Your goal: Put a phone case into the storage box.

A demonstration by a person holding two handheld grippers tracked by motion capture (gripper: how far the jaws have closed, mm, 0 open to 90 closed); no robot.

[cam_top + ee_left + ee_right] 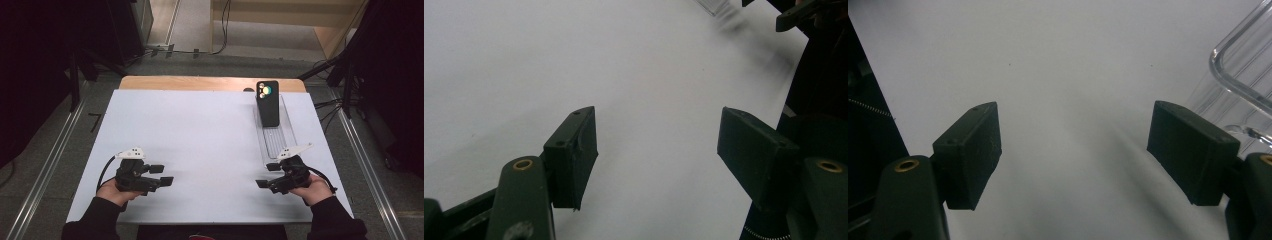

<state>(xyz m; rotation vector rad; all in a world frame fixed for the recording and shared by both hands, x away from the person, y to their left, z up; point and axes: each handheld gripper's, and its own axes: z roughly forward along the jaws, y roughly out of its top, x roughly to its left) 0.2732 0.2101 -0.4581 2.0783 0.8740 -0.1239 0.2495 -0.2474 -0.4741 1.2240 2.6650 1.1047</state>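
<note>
Two open tongs [164,175] [266,176], clear tray [278,140] — phone [267,103]

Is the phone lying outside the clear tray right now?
No, the phone rests inside the clear tray, at its far end, in the high view.

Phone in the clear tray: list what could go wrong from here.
The phone stands propped at the far end of the clear tray; a nudge might tip it. The open right gripper sits beside the tray's near end and could knock the light tray sideways. The tray's transparent rim is hard to judge when reaching in.
</note>
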